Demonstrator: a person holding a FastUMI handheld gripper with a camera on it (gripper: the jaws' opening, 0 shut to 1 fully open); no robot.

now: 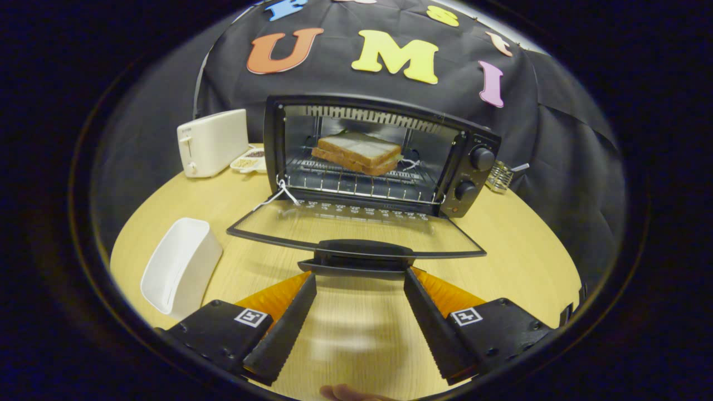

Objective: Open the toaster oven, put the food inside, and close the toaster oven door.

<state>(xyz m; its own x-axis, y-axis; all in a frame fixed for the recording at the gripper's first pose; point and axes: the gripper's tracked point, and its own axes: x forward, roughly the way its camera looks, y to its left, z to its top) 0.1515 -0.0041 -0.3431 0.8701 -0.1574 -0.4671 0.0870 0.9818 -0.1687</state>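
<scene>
The gripper (360, 284) is standing released, its two fingers spread wide and grasping nothing, with bare pale wooden round surface (523, 256) showing between them. Just ahead, at 12 o'clock from the fingertips, the dark handle (362, 255) of the glass oven door (356, 228) is lying across the gap; whether the tips are touching it cannot be told. The door is hanging fully down, flat and level over the surface, its long edge running from 9 to 3 o'clock. Beyond it, the black toaster oven (473, 139) is sitting open, mouth facing the gripper. Inside, on the wire rack (345, 181), a stack of two brown-crusted toast slices (359, 151) is resting, long axis running roughly 10 to 4 o'clock. Open surface is lying at 3 o'clock of the door. At 9 o'clock a white oblong plastic bin (178, 267) is standing near the left finger. A white toaster (211, 142) is sitting at 10 o'clock of the oven.
</scene>
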